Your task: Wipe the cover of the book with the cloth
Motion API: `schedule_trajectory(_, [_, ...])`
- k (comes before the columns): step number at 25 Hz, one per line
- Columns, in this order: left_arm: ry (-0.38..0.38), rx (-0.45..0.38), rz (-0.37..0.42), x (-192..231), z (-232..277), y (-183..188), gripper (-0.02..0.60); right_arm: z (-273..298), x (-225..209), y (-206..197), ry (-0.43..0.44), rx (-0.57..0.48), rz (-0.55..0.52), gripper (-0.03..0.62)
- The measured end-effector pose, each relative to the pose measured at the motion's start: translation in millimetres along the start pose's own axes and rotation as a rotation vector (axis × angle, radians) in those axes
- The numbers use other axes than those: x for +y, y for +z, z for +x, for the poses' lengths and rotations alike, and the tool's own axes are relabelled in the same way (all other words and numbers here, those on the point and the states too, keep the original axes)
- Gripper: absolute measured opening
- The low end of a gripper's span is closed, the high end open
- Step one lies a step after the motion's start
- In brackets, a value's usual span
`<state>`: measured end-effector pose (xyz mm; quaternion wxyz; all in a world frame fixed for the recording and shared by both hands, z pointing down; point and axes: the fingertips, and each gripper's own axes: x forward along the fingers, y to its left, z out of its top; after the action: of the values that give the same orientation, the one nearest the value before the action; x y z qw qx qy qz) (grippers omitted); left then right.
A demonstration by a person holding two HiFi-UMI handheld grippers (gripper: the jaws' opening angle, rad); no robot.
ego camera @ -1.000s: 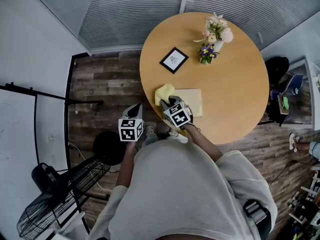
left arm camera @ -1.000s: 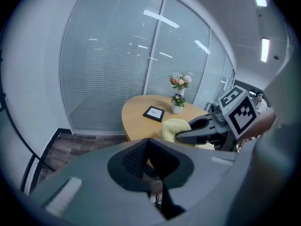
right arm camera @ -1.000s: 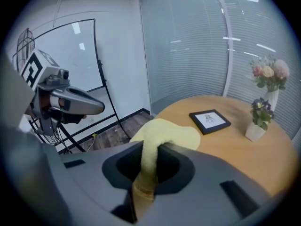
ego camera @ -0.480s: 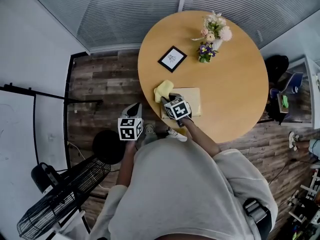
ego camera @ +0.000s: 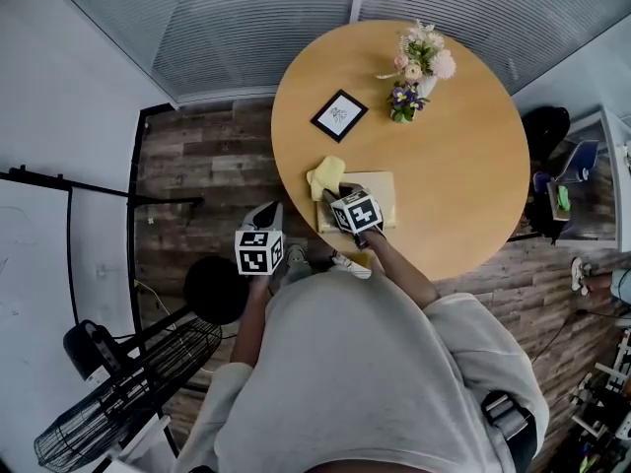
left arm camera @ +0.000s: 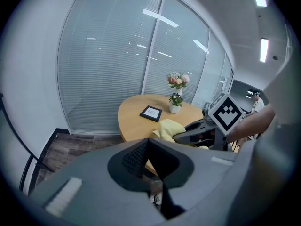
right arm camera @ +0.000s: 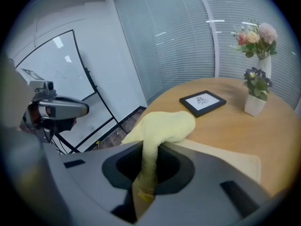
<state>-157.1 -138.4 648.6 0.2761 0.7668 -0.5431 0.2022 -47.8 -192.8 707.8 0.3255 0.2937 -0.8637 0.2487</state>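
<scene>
- Head view: round wooden counter [ego camera: 473, 175] on a plank floor [ego camera: 197, 166], slatted glass wall [ego camera: 256, 28] behind, black fan [ego camera: 118, 402] near the white wall. Pale book [ego camera: 383, 197] flat by the counter's near edge; yellow cloth [ego camera: 325, 173] bunched over its far-left corner, spilling onto bare wood. Framed picture [ego camera: 341, 115] and flower vases [ego camera: 419, 67] toward the far edge.
- Left gripper view: left hand-held gripper [left arm camera: 153, 173] off the counter's near-left edge, above the floor, jaws pressed together, nothing between.
- Right gripper view: right hand-held gripper [right arm camera: 143, 182] pinching a tail of the cloth, the rest draped forward.
</scene>
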Motion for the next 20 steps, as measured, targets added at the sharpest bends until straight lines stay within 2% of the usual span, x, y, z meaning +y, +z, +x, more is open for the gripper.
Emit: schedule_trajectory(20, [-0.055,0.009,0.023,-28.0,21.3,7.6,0.006,-35.5,-46.8,-23.5,-0.075,-0.001,0.06,0.06])
